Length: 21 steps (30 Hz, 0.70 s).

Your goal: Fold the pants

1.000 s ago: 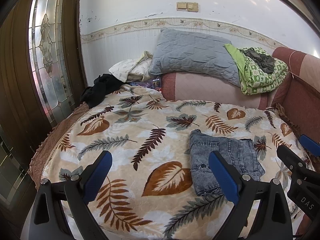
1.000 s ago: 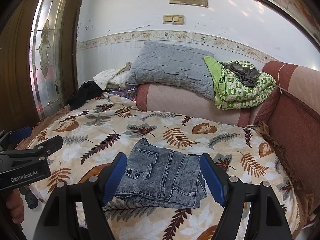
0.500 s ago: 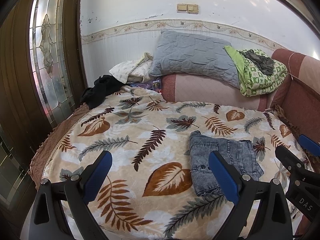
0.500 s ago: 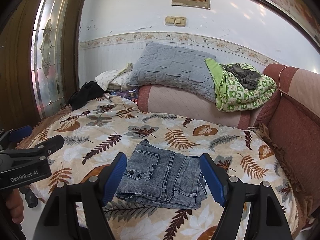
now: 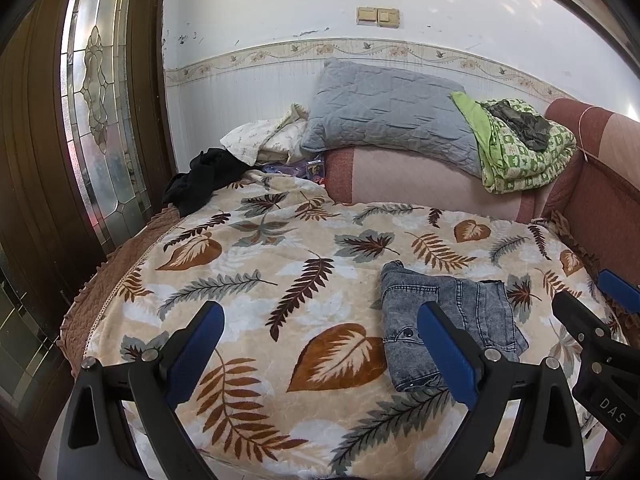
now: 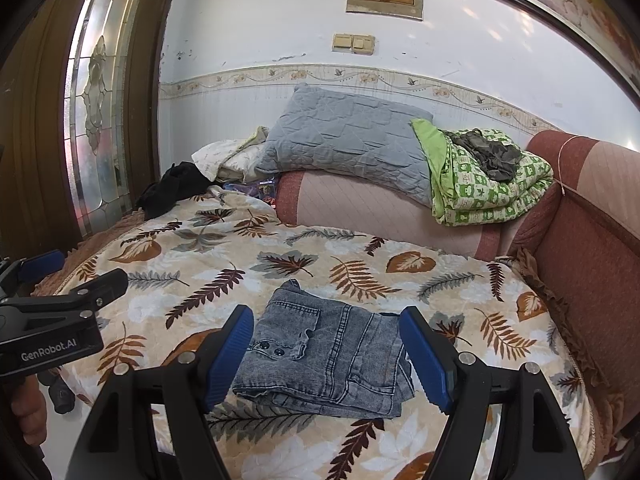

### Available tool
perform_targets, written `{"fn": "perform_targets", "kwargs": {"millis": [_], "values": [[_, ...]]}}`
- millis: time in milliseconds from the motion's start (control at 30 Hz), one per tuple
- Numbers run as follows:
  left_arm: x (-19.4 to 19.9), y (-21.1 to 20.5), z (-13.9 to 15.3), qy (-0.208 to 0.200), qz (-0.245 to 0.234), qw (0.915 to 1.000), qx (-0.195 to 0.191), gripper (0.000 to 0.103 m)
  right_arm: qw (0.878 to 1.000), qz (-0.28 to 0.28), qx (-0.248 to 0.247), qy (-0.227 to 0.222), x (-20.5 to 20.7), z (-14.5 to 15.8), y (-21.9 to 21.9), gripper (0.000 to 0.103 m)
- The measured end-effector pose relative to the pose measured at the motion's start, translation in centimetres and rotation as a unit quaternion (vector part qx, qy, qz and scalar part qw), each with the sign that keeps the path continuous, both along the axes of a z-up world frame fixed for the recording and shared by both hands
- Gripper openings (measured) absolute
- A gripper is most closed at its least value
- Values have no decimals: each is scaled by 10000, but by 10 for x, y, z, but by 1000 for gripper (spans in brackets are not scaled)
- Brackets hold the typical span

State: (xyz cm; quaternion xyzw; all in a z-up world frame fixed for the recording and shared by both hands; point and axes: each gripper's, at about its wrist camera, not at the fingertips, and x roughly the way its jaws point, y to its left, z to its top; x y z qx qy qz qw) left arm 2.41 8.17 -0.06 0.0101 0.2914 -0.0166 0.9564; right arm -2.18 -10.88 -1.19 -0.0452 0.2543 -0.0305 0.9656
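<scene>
Ahead of both my tongs spreads the bed, covered by a leaf-print blanket (image 5: pixel 280 280) that fills most of each wrist view. Beyond it, far past the fingertips, a pink and maroon bolster (image 6: pixel 360 208) runs along the wall, and a grey quilted pillow (image 5: pixel 384 108) leans on top of it. To the right of that pillow, a folded green patterned quilt (image 6: pixel 492 188) sits on the bolster with a dark grey garment (image 6: pixel 488 152) bunched on its top. Left of the pillow I see a pale crumpled cloth (image 5: pixel 264 140), and further left a black garment (image 5: pixel 200 180) heaped at the blanket's far corner. The folded jeans (image 6: pixel 332 352) lie flat on the blanket as a compact denim bundle, directly between and just ahead of the fingers of my right gripper (image 6: pixel 326 356), with two snaps showing near the left finger. That right gripper hangs wide apart and grips nothing. My left gripper (image 5: pixel 320 352) is likewise spread wide and empty over bare blanket, with the jeans off by its right finger, partly hidden behind it. At the lower left edge of the right wrist view, a bit of the hand (image 6: pixel 28 412) holding the left tool shows.
</scene>
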Motion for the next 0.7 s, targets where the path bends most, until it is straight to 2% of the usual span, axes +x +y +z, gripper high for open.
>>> {"fn": "perform_targets", "kwargs": {"millis": [700], "values": [[7,7,-9,110,76,9999,-53,97,9999,42,-47,86,3,-9,3,78]]}}
